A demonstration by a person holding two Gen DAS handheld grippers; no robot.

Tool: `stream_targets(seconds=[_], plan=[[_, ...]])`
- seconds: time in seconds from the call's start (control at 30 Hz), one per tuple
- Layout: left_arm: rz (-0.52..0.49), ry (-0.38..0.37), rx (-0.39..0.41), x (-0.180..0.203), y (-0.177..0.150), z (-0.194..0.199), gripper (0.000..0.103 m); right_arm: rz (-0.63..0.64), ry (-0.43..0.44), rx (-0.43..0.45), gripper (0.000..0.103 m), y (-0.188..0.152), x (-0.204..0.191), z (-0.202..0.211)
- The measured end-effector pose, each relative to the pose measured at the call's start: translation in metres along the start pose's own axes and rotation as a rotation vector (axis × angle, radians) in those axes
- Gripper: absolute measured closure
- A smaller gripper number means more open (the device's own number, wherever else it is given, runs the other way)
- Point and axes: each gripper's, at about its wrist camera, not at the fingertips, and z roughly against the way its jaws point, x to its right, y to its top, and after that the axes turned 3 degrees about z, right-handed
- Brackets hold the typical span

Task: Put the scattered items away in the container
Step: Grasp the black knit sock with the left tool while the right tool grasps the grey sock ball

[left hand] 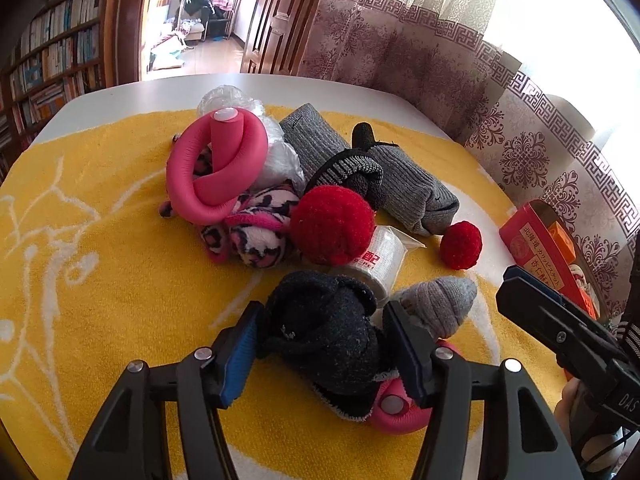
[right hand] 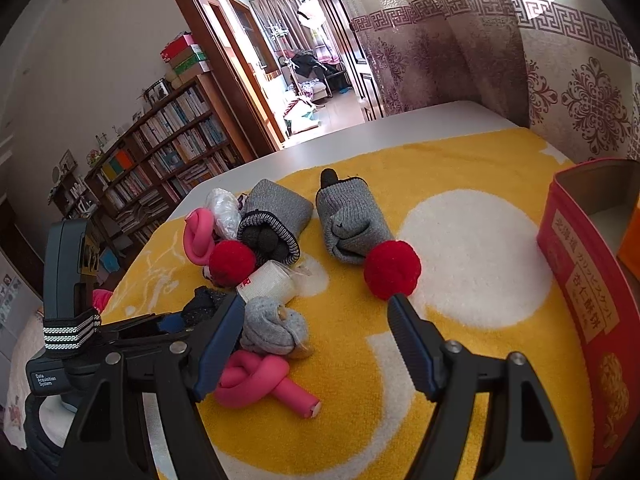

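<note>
Far left of my left wrist view, bare yellow towel (left hand: 120, 240) over the tabletop (left hand: 160, 88). Moving in, the upper-centre pile: a pink foam roller (left hand: 216, 160) looped over a leopard-print sock (left hand: 256, 228), a big red pompom (left hand: 332, 224) against it, grey socks (left hand: 404, 184) behind. Bottom centre, my left gripper (left hand: 320, 336) has its jaws partly closed around a dark knitted bundle (left hand: 324, 328); both pads press its sides, so I judge that a grip. Beside it on the right sits a grey sock ball (left hand: 440, 304), then a small red pompom (left hand: 461, 245).

Far right edge: the red tin (left hand: 536, 248), open-topped, where everything goes.

In my right wrist view, my right gripper (right hand: 316, 316) stands about half open, holding nothing, its tips just short of that small pompom (right hand: 392, 269); the tin (right hand: 580, 280) fills the right side.

So: pick-up step, most items still out. Next I reckon I lift the dark bundle clear of the knotted pink roller (right hand: 260, 380) beside it and carry it right to the tin.
</note>
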Motion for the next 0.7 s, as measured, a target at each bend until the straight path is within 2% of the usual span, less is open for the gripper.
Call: stream_targets(seconds=[0.1, 0.33, 0.6, 0.63, 0.7], plan=[[0.008, -0.011, 0.042, -0.003, 0.004, 0.012, 0.051, 0.014, 0.005, -0.004, 0.026, -0.001, -0.003, -0.001], [0.031, -0.038, 0.127, -0.008, 0.013, 0.036, 0.051, 0.043, 0.014, -0.009, 0.026, -0.003, -0.009, -0.003], [0.045, -0.062, 0.149, -0.008, 0.015, 0.045, 0.051, 0.129, -0.006, -0.047, 0.026, -0.006, -0.027, -0.014], [0.048, -0.062, 0.15, -0.009, 0.015, 0.046, 0.051, 0.143, -0.014, -0.058, 0.028, -0.006, -0.03, -0.016], [0.053, -0.064, 0.15, -0.01, 0.015, 0.046, 0.051, 0.169, -0.032, -0.085, 0.04, -0.008, -0.036, -0.021]])
